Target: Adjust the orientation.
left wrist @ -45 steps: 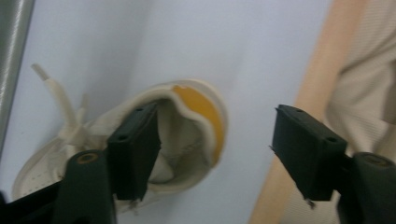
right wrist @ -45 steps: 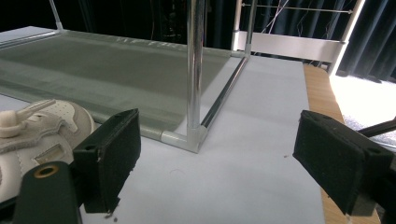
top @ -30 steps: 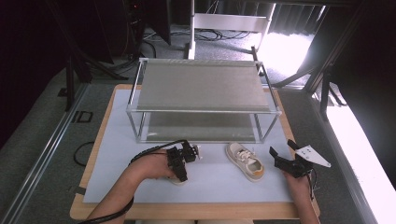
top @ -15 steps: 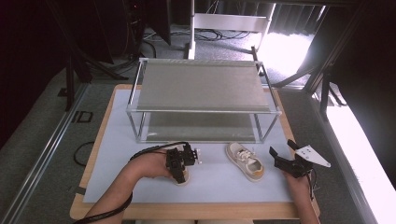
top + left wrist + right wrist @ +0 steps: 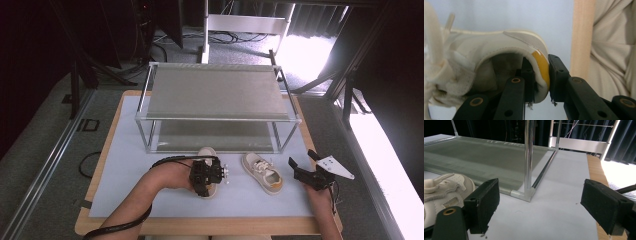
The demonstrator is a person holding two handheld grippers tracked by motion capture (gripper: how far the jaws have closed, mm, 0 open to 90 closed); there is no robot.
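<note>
We see the two-tier shelf rack (image 5: 215, 95) standing on the table (image 5: 125, 200). Two cream shoes lie before it. The left gripper (image 5: 541, 82) clamps the left shoe's (image 5: 499, 52) yellow-tabbed heel; the right gripper (image 5: 539, 207) gapes beside the right shoe (image 5: 262, 172).

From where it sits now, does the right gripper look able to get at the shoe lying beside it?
Probably yes. The right gripper is open, and only bare mat lies between it and the free shoe. The left gripper is shut on the other shoe, off to the side.
</note>
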